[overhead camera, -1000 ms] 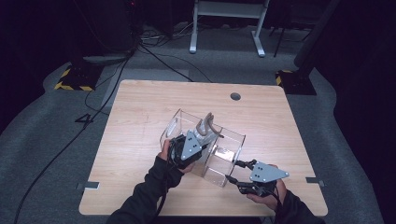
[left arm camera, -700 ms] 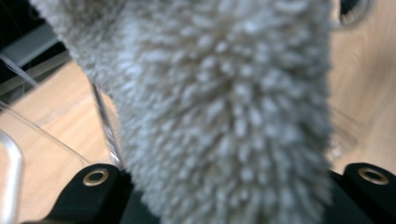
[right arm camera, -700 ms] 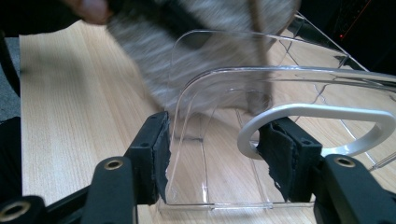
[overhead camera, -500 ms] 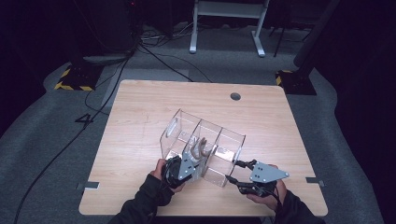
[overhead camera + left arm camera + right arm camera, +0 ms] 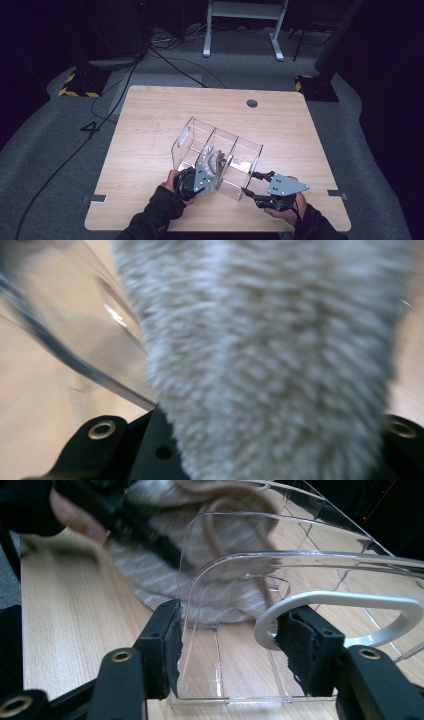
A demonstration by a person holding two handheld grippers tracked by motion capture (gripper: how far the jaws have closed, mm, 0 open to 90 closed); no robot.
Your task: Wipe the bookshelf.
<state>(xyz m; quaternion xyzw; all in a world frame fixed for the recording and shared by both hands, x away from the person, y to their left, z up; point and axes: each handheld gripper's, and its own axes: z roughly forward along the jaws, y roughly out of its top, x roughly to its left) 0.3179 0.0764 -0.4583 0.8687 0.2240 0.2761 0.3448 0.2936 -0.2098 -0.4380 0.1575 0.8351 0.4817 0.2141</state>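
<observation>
A clear three-compartment organizer (image 5: 240, 142) stands at an angle on the wooden table (image 5: 145, 130). My left gripper (image 5: 210, 170) is shut on a grey fuzzy cloth item (image 5: 216, 161) and holds it down in the middle compartment. Seen from the left gripper view, the grey cloth (image 5: 270, 360) rises from between the jaws, with a clear wall (image 5: 75, 345) beside it. My right gripper (image 5: 248, 184) is shut on the organizer's near end: one pad presses the clear end wall (image 5: 235, 605), the other the white handle (image 5: 350, 600). Behind that wall lies the grey cloth (image 5: 150, 575), with a tan cord on it.
A round cable hole (image 5: 252, 103) sits near the table's far edge. Bare tabletop lies to the left of the organizer and beyond it. Cables (image 5: 165, 60) and a white stand (image 5: 242, 25) are on the grey floor behind the table.
My left gripper has come down with the grey cloth from above the organizer into its middle compartment. My right gripper has stayed on the organizer's end.
</observation>
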